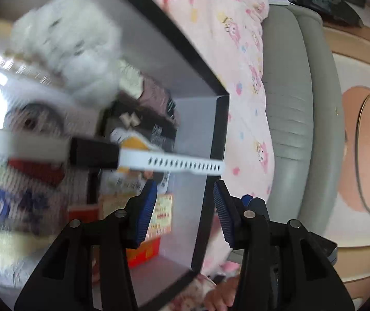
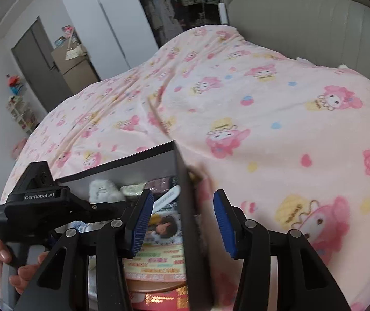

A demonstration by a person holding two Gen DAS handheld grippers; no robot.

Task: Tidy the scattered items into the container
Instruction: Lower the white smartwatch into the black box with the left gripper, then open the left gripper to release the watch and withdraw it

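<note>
A black-rimmed grey storage box [image 1: 205, 155] sits on the pink bed and holds a white plush toy [image 1: 73, 51], a white slotted comb-like item with a black handle [image 1: 174, 164], a red and yellow packet [image 1: 146, 248] and a knitted item [image 1: 11, 202]. My left gripper [image 1: 185, 215] is open and empty, its fingers either side of the box's near wall. In the right wrist view the box [image 2: 185, 207] shows a plush [image 2: 104, 189], the white item [image 2: 166, 198] and a printed booklet [image 2: 164, 233]. My right gripper [image 2: 182, 223] is open, straddling the box's right wall.
The pink cartoon-print blanket [image 2: 262, 116] covers the bed. A grey padded headboard [image 1: 293, 103] runs beside it. A wardrobe, a door and stacked cartons [image 2: 73, 62] stand across the room. The left hand-held gripper's body [image 2: 37, 207] is at the box's left.
</note>
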